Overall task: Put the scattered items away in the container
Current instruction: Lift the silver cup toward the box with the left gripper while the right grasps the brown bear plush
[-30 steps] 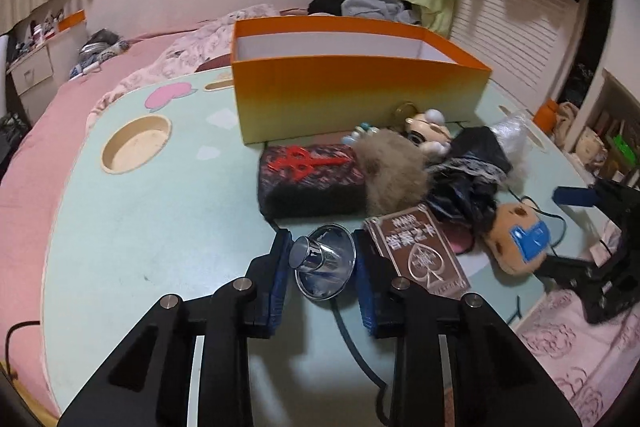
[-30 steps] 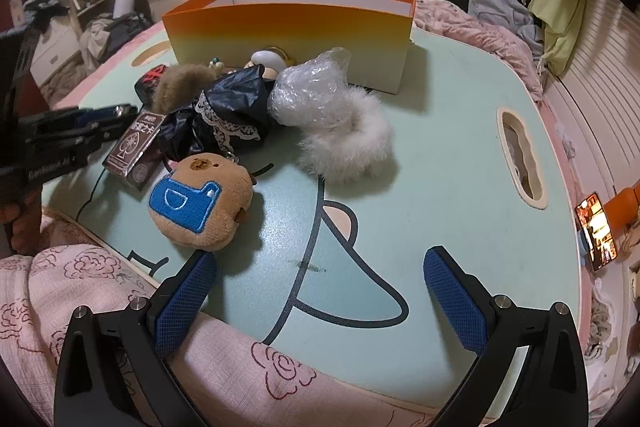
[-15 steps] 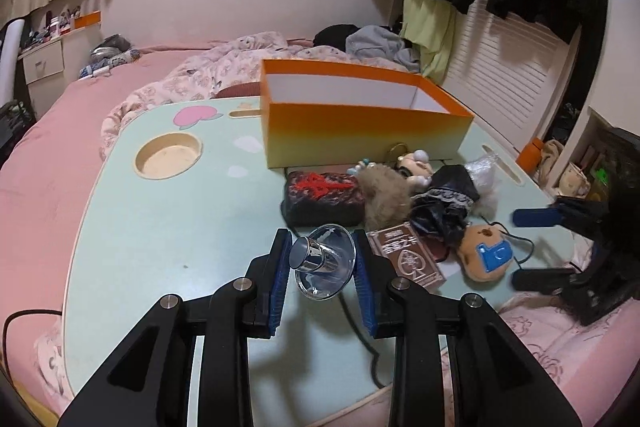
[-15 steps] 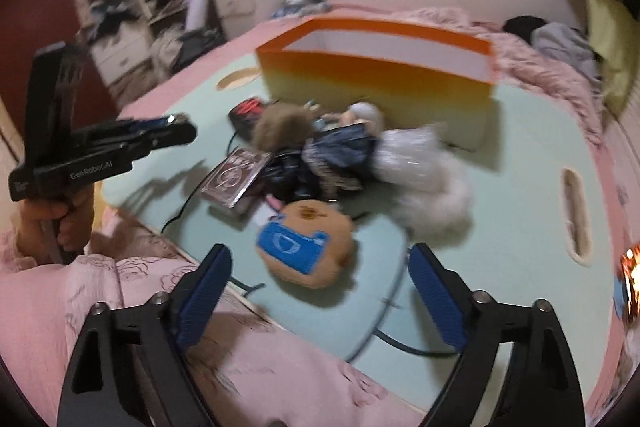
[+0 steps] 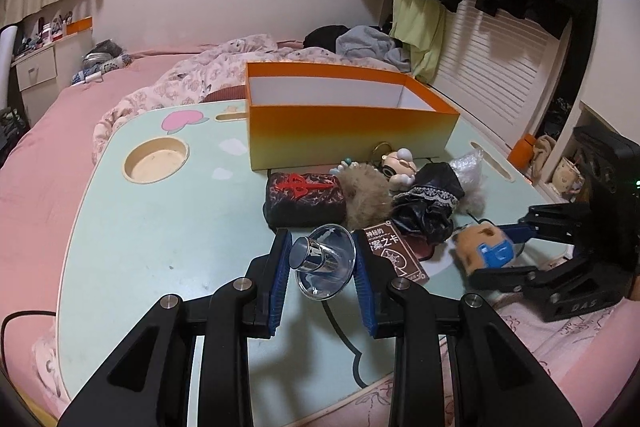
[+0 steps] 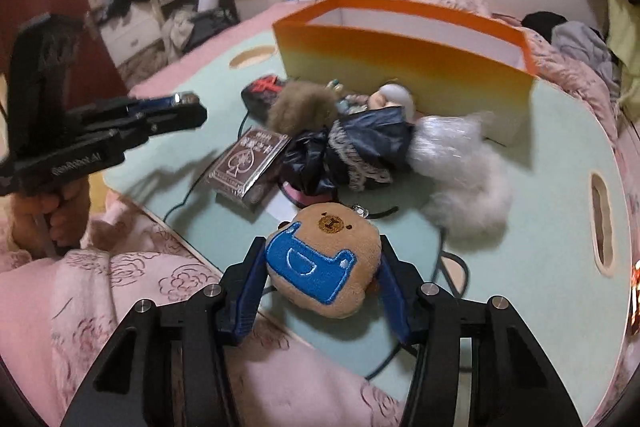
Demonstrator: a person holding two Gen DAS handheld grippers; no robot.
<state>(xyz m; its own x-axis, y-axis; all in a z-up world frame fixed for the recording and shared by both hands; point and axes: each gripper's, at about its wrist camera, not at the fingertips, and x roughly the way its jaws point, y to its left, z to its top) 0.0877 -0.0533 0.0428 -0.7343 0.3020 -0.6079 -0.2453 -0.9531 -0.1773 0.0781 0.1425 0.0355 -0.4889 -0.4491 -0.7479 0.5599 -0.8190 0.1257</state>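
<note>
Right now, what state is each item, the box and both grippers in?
Left gripper: shut on the silver funnel-shaped piece, lifted off the table.
Right gripper: jaws just been closing, now gripping the bear plush.
Orange box: upright, open-topped, nothing visible inside.
Card box: flat on the table.
Black embroidered pouch: on the table, closed.
Doll: lying down.

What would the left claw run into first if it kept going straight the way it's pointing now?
The left claw, shut on a clear funnel, points down toward the pile. First in line looks like the black pouch with the red emblem, just beyond the funnel; depth is uncertain. The orange box stands behind it.
</note>
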